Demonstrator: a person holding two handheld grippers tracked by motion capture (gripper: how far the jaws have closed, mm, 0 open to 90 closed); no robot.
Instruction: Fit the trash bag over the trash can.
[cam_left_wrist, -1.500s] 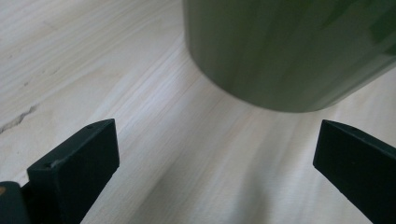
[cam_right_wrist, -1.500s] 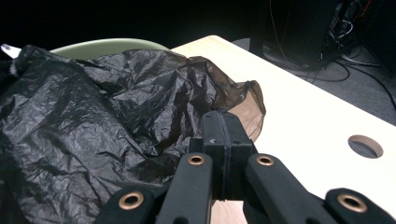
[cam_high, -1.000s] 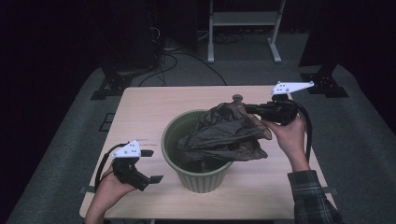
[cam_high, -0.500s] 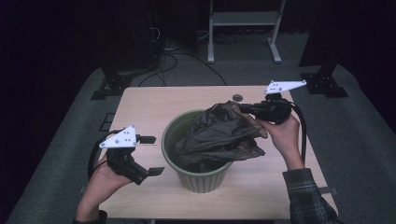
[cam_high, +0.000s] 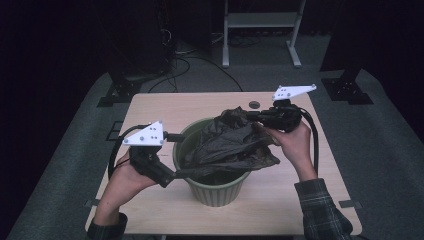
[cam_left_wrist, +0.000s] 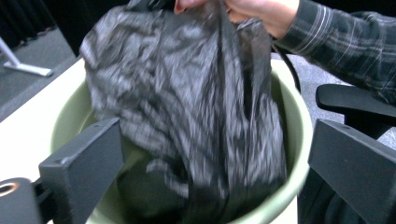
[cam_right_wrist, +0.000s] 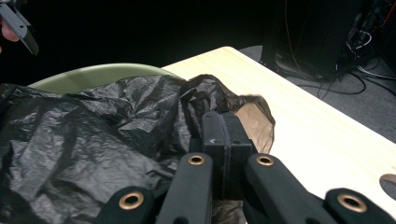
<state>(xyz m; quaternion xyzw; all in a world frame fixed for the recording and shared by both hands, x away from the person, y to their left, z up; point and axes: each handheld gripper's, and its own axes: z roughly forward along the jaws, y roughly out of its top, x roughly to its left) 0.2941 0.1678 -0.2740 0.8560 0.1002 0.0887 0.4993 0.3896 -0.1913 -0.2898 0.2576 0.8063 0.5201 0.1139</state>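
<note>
Right gripper clamps the black bag over the green bin; left gripper, jaws wide, faces the bag's loose near edge.

Tabletop: pale wood, rectangular, lit brighter than all around it.
Floor: grey carpet around the tabletop, running off into shadow at the far side.
Floor plates: dark flat plates on the carpet at both far corners of the tabletop.
Metal stand: light grey frame with two legs and a crossbar, on the floor beyond the tabletop.
Cables: black, looped on the carpet left of the stand.
Dark cabinet: tall and black, cables hanging at its side.
Light: dim room, far background near black.
</note>
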